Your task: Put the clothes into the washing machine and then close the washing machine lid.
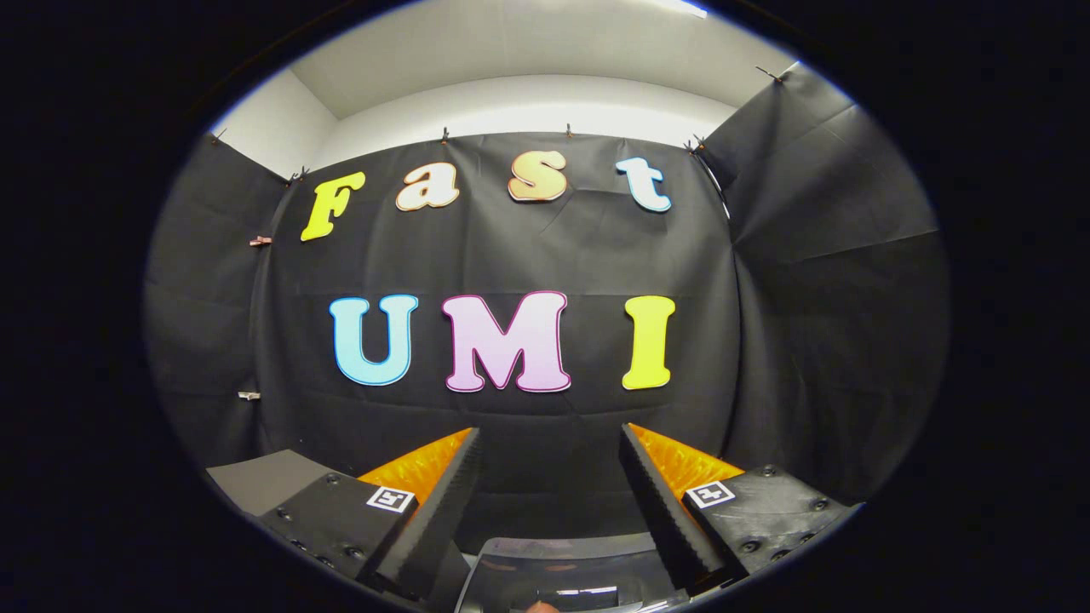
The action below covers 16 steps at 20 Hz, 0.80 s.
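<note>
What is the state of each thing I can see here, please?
gripper: open, fingers wide apart, nothing between them, pointing toward the booth wall.
shiny dark panel: low between the fingers, partly hidden; whether it is a lid, and open or closed, cannot be told.
grey flat surface: beside the gripper, bare.

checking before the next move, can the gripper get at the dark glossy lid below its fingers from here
Probably yes: the gripper is open and holds nothing, and the dark glossy lid lies just below, between its fingers, with nothing over it.
</note>
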Each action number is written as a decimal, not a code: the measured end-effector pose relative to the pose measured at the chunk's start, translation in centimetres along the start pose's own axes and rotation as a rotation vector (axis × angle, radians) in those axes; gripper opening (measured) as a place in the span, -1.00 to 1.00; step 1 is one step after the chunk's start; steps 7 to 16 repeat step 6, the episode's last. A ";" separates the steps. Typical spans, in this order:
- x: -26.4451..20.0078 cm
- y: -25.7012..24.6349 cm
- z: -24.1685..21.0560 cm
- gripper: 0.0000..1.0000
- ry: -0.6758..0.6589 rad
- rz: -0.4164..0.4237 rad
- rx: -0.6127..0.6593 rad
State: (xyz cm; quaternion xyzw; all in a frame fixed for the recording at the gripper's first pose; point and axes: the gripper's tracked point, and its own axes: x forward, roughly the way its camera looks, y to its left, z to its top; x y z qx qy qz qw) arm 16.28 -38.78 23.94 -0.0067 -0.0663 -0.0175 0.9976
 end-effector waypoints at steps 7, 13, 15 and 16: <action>0.3 -0.1 0.0 1.00 -0.001 -0.002 0.002; 0.3 -0.1 0.0 1.00 -0.001 -0.002 0.002; 0.3 -0.1 0.0 1.00 -0.001 -0.002 0.002; 0.3 -0.1 0.0 1.00 -0.001 -0.002 0.002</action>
